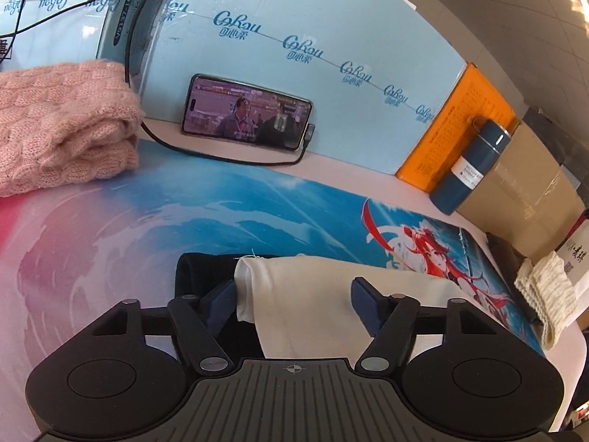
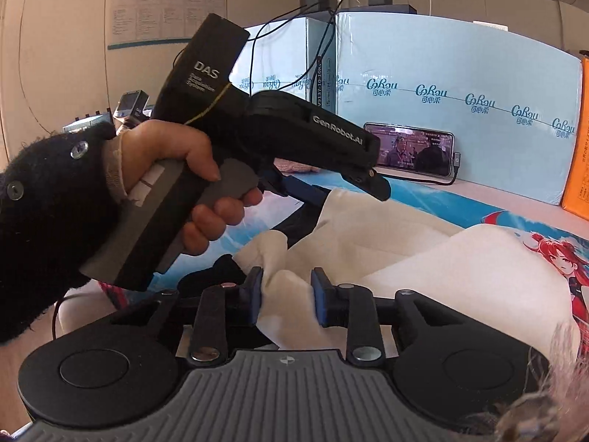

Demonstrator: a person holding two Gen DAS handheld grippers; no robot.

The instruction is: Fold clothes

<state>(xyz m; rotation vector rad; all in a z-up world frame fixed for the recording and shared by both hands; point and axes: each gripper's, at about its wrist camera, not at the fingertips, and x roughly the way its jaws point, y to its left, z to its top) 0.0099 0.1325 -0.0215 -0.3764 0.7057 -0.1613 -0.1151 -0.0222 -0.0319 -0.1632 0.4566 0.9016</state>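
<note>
A white garment (image 1: 313,294) with a black part (image 1: 198,276) lies on the printed mat (image 1: 184,202). In the left wrist view my left gripper (image 1: 294,302) stands open over the garment's near end. Its left pad touches the white edge and its right pad is apart from the fold. In the right wrist view my right gripper (image 2: 287,294) is shut on a bunched fold of the white garment (image 2: 405,258). A hand in a black sleeve holds the left gripper (image 2: 302,191) just beyond, with its blue fingers down at the garment's far edge.
A folded pink knit sweater (image 1: 62,129) sits at the mat's far left. A phone (image 1: 246,114) leans on the light blue box (image 1: 294,18), its cable trailing over the table. A blue flask (image 1: 471,162), an orange box (image 1: 452,129) and a white knit cloth (image 1: 545,294) stand at the right.
</note>
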